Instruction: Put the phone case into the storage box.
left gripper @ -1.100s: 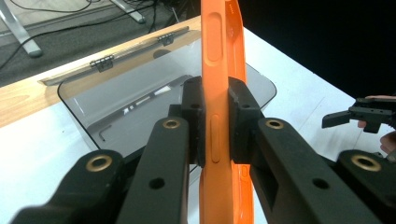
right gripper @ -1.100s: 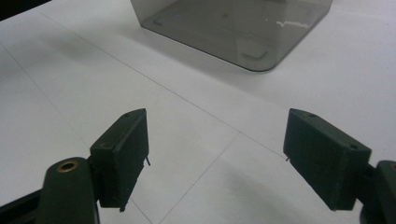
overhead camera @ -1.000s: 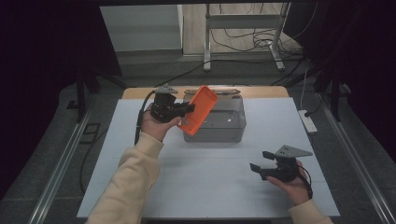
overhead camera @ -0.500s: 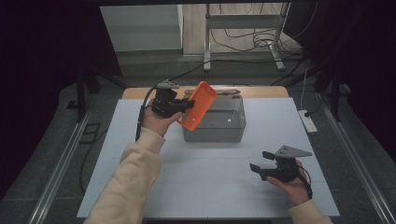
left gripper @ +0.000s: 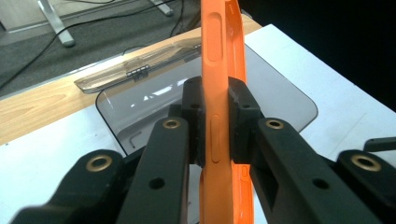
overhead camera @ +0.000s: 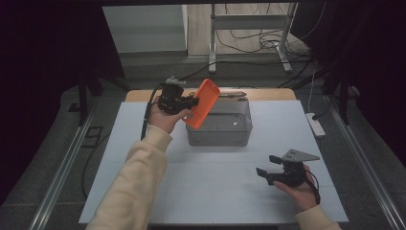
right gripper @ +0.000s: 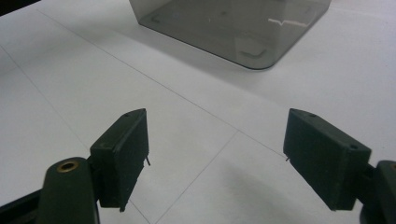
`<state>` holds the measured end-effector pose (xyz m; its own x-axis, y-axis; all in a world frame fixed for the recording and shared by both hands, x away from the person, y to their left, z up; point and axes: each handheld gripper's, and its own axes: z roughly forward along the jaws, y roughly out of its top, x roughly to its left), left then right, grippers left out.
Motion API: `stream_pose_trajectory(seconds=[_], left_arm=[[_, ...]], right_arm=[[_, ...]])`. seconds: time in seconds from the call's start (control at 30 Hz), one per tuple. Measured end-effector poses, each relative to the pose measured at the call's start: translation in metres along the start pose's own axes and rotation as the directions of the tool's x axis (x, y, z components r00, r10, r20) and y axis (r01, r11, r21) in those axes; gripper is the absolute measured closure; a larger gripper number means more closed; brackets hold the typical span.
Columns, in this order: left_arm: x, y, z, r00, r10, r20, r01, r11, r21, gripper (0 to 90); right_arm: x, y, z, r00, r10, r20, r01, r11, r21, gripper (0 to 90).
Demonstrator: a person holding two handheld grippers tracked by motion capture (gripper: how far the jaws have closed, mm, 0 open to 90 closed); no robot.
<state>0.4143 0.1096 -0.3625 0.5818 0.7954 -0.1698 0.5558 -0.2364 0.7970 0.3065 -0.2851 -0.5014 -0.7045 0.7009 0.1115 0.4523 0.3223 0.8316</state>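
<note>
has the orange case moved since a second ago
Yes. The orange case, clamped in the left gripper, has drifted slightly toward the far edge of the grey box and stands more upright.

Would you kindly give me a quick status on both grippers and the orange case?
Left gripper shut on orange case, above open grey box. Right gripper open, empty, low over table. Nothing blocking the box.

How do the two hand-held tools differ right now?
The left tool is shut on an orange phone case, its pads pressing the case's edges; the right tool stands open with nothing between its jaws. The left tool is raised over the smoky clear box; the right tool sits low over the white table, apart from the box. Both are black, two-jawed, and held in a person's hand.
</note>
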Motion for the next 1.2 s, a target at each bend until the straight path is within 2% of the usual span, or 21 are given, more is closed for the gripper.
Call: stream_pose_trajectory(seconds=[0.4,0.6,0.83,1.2], left_arm=[[0.005,0.004,0.01,0.9995,-0.016,-0.028,0.017,0.9995,0.027,79.9],[0.01,0.004,0.013,0.9984,-0.036,-0.044,0.038,0.9986,0.037,80.0],[0.017,0.006,0.019,0.995,-0.061,-0.079,0.065,0.9966,0.05,79.9],[0.02,0.006,0.027,0.9909,-0.073,-0.113,0.08,0.995,0.06,79.9]], right_arm=[[0.0,0.0,0.0,1.0,-0.001,0.0,0.001,1.0,0.002,22.4],[-0.001,0.0,0.0,1.0,0.002,0.004,-0.002,1.0,-0.001,22.5],[-0.001,0.0,0.0,1.0,-0.001,0.007,0.001,1.0,-0.003,22.4],[-0.001,-0.001,0.0,0.9999,-0.004,0.016,0.004,1.0,0.003,22.5]])
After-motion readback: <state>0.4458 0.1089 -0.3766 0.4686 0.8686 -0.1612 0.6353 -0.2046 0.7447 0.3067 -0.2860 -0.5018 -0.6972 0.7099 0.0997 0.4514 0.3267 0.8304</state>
